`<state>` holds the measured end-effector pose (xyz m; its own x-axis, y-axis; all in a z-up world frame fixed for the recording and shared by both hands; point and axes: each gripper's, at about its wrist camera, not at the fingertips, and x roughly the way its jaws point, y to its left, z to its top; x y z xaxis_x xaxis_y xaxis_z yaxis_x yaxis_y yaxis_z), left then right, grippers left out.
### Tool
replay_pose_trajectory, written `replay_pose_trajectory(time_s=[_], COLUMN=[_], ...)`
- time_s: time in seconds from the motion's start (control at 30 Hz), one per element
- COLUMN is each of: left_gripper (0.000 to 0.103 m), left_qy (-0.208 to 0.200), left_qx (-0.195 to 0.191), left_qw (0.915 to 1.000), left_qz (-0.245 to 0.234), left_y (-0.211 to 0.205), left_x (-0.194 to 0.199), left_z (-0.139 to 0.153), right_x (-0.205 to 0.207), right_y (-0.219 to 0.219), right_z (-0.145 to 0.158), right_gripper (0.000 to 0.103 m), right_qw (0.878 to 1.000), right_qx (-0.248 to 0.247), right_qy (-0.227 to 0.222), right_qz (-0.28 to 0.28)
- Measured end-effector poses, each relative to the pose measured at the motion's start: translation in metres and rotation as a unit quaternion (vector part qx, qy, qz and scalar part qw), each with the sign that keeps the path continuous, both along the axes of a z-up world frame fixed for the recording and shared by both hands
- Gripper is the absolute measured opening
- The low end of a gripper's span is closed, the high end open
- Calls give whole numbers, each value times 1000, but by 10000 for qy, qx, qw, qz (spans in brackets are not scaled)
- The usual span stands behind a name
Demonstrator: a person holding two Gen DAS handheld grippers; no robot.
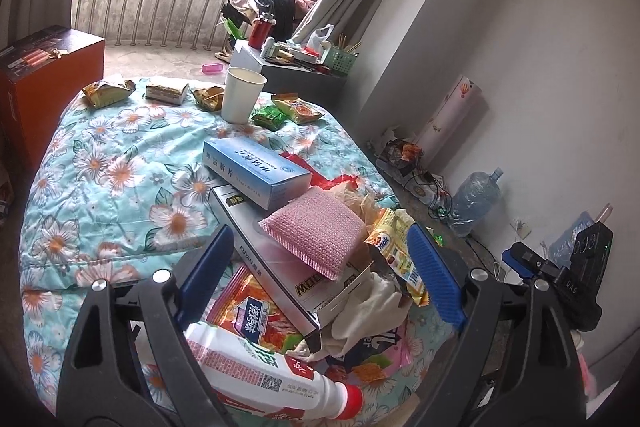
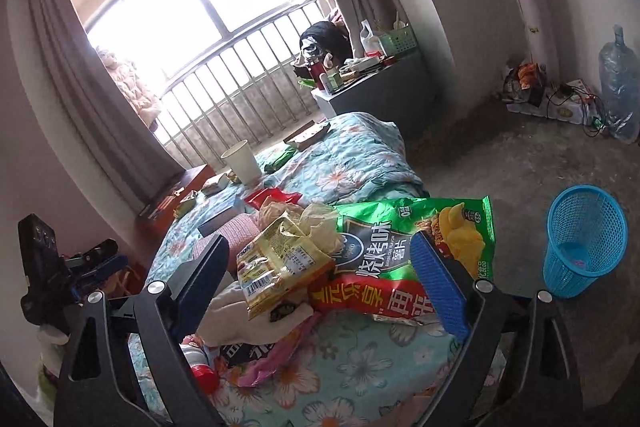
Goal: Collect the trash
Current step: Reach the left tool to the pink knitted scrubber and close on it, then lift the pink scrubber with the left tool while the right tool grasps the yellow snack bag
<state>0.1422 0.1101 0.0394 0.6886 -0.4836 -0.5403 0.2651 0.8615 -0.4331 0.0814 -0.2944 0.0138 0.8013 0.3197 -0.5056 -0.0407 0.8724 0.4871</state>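
A pile of trash lies on a flowered quilt [image 1: 100, 163]. My left gripper [image 1: 320, 275] is open over a long grey box [image 1: 272, 267], a pink scouring cloth [image 1: 316, 231], an orange snack packet [image 1: 248, 315] and a white bottle with a red cap [image 1: 260, 375]; neither pad touches them. My right gripper [image 2: 320, 283] is also open, with a yellow packet [image 2: 280, 263], a green crisp bag [image 2: 400, 231] and a red wrapper [image 2: 372, 299] lying between its fingers. A blue mesh waste basket [image 2: 584, 239] stands on the floor to the right of the bed.
Further back on the quilt are a blue carton [image 1: 256, 167], a paper cup [image 1: 242, 95] and several small wrappers [image 1: 108, 93]. A cluttered grey bedside stand [image 1: 304, 71] is by the window. A water jug [image 1: 476, 195] and cables lie along the right wall.
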Motion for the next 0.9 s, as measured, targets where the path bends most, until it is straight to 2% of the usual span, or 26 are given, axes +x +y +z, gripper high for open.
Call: replay_pose_trajectory(time_s=[0.17, 0.23, 0.43, 0.57, 0.77, 0.9], left_gripper=[74, 68, 64, 63, 61, 54], left_qy=[745, 1135, 1941, 2208, 2465, 2542], left_qx=[-407, -563, -902, -949, -1023, -1071], left_qw=[9964, 9919, 9768, 9706, 9632, 9603], left_qz=[-45, 1, 65, 133, 316, 421], left_y=[-2, -2, -1, -1, 1, 5], left_x=[36, 50, 74, 85, 99, 103], left_z=[-20, -34, -66, -78, -93, -98], right_x=[19, 27, 47, 57, 66, 69], right_y=[7, 10, 14, 15, 15, 14], right_z=[-12, -18, -39, -53, -60, -62], right_gripper=[84, 82, 75, 72, 68, 63], right_qw=[9990, 9978, 9905, 9850, 9806, 9780], right_qx=[163, 280, 746, 985, 1203, 1332], right_qy=[382, 565, 1096, 1355, 1471, 1531], right_qz=[147, 224, 369, 411, 474, 487])
